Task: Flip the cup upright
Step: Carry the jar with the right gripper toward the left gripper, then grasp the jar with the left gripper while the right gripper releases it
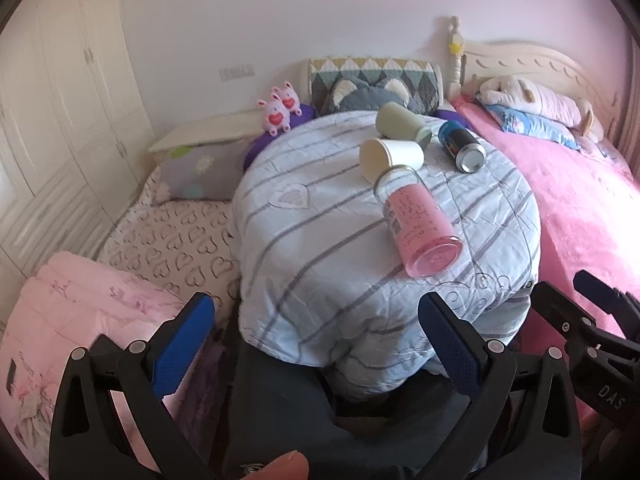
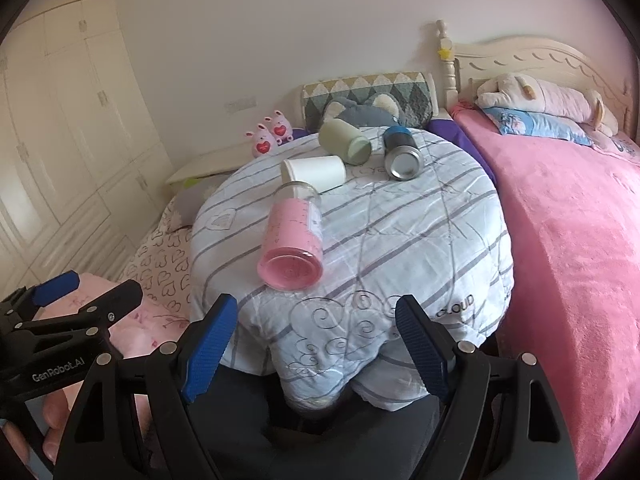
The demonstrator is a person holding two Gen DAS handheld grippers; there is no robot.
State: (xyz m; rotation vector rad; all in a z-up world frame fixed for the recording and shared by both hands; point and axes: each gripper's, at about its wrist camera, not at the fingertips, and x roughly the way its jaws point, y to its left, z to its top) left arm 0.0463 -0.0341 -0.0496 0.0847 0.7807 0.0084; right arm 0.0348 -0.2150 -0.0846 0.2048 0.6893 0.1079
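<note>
Four toppled cups (image 2: 291,247) on striped quilt (image 2: 400,232), both grippers (image 1: 316,344) (image 2: 316,340) apart, holding nothing.

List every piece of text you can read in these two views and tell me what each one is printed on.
"GenRobot.AI" on the body of the left gripper, seen from the right wrist.
"DAS" on the body of the right gripper, seen from the left wrist.
"CLOUD" on the striped quilt, first letter partly lost in a fold.
Print on the pink cup: too small to read.
Label on the blue and black cup: too blurred to read.
</note>
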